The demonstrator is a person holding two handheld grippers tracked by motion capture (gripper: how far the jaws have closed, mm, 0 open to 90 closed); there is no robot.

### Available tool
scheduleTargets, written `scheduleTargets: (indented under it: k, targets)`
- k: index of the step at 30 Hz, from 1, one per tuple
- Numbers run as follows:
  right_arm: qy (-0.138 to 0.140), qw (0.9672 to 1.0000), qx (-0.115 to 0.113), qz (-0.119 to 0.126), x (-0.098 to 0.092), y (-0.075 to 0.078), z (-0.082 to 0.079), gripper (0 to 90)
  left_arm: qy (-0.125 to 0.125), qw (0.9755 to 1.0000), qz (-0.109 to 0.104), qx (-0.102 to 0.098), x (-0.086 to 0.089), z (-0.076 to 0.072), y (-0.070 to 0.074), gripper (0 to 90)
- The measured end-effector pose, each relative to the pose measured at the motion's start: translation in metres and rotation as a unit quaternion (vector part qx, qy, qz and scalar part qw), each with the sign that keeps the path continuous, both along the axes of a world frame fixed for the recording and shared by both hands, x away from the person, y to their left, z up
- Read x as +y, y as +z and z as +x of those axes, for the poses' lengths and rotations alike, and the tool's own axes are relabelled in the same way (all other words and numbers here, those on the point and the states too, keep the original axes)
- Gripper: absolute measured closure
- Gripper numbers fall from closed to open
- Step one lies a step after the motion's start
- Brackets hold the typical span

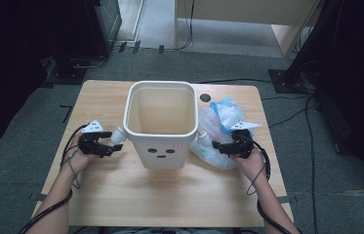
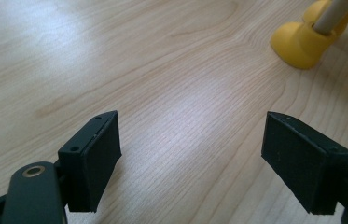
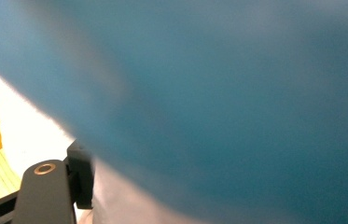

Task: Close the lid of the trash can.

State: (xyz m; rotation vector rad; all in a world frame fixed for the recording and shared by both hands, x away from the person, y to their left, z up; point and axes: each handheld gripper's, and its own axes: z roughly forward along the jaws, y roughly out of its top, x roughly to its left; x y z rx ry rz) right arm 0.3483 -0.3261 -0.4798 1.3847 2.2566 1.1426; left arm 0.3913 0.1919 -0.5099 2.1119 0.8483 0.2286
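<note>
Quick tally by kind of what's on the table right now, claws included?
White bin with a face: 1
Blue-and-clear plastic bag: 1
Black sticker on the table: 1
Claws: 2, left claw open over bare wood, right claw at the bag
Total: 5

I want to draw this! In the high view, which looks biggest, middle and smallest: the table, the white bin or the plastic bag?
1. Table, by far the largest.
2. White bin.
3. Plastic bag, smallest, though the bin hides part of it.
</note>
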Motion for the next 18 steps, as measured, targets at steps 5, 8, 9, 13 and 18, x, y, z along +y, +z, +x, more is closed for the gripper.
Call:
scheduleTargets:
  k: [5, 8, 9, 13, 18]
  targets:
    - [0.000, 1.0000, 0.000, 0.000, 0.0000, 0.0000, 0.0000, 25.3, -0.009, 0.9999, 0.009, 0.003, -0.0006, 0.0005, -0.0050, 19.1]
    - [0.001, 1.0000, 0.001, 0.000, 0.0002, 0.0000, -0.0001, 25.3, -0.008, 0.9999, 0.006, -0.001, -0.0004, 0.0009, -0.0064, 19.1]
    - [0.001, 1.0000, 0.001, 0.000, 0.0003, -0.0001, -0.0001, 25.3, -0.005, 1.0000, 0.006, 0.000, -0.0002, 0.0012, -0.0065, 19.1]
    - [0.000, 1.0000, 0.002, 0.001, 0.0005, -0.0003, -0.0001, 25.2, -0.005, 0.9999, 0.010, -0.002, -0.0009, 0.0009, -0.0065, 19.1]
    - [0.002, 1.0000, 0.000, -0.002, 0.0006, -0.0008, 0.0000, 25.1, 0.015, 0.9997, 0.019, -0.008, -0.0035, -0.0003, -0.0066, 19.2]
